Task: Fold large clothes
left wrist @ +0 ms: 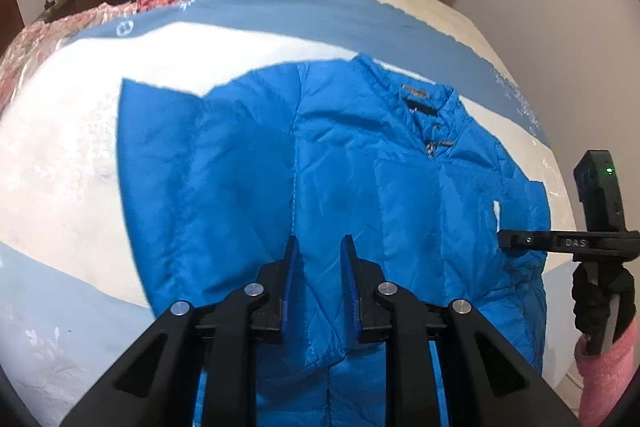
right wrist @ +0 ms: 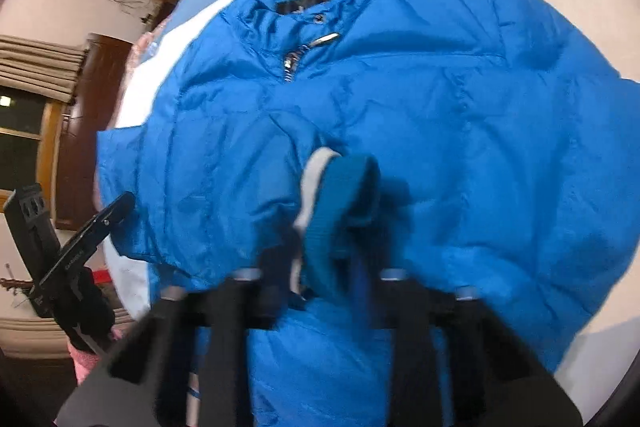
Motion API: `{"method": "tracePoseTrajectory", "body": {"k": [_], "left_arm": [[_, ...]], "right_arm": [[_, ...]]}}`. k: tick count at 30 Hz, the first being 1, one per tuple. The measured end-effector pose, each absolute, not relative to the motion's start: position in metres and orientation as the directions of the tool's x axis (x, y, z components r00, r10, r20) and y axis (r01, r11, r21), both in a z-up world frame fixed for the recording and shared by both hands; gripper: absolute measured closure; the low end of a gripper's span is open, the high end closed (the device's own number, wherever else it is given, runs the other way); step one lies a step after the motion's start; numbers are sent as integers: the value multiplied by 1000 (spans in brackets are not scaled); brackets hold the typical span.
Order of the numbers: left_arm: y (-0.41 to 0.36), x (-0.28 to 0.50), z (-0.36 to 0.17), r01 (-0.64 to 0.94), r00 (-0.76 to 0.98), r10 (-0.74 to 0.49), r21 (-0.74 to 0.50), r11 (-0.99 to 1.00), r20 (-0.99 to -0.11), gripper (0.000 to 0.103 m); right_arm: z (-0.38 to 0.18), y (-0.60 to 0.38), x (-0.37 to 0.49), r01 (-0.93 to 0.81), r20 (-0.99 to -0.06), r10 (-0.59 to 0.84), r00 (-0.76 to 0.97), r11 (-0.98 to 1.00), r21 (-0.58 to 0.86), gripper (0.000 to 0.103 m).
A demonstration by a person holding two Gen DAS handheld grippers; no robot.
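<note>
Bright, even indoor light; fisheye bends the edges, dark corners; right wrist view's fingers (right wrist: 362,267) motion-blurred.

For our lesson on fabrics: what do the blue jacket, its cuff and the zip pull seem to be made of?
Blue jacket: probably thin nylon or polyester, slightly glossy, creased and puffy between stitched seams, so likely padded.
Cuff: ribbed knit, matt, teal with a pale edge, sitting between the right gripper fingers.
Zip pull: looks like metal, with a silvery shine.
</note>
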State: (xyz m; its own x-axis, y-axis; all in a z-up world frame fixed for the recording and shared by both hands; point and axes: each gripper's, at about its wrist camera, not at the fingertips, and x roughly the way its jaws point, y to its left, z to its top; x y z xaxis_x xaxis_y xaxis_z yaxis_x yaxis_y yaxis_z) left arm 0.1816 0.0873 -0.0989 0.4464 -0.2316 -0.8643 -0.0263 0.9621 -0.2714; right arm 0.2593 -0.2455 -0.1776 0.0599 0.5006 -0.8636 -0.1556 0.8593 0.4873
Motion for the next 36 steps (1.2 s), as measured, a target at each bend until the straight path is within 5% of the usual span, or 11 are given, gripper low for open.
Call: {"method": "tracePoseTrajectory", "body": {"k": [8,18,21,26,36], "left_arm": [[89,191,-93,-20,481,-209,-249,968,-851,83],[82,218,-146,-32,383,-183,-211,977,-905,81],[84,215,-135,-45,384,-179,-212,976,-906,82],[67,220,-95,14,470,-192,-210,978,-862,83],[47,247,-141,20,396,-138,-142,990,-908,82]], "right_arm": [[-137,-322,247,-98,-913,333,235,943,318,90],[-190,-352,243,8,-925,340,168,938,346,89],[-167,-355,239,2,-934,289,209,955,296,80],[-115,-339,239,-97,-902,269,337,963,251,79],[-182,-303,259,-102,-949,231,213,972,213,81]]}}
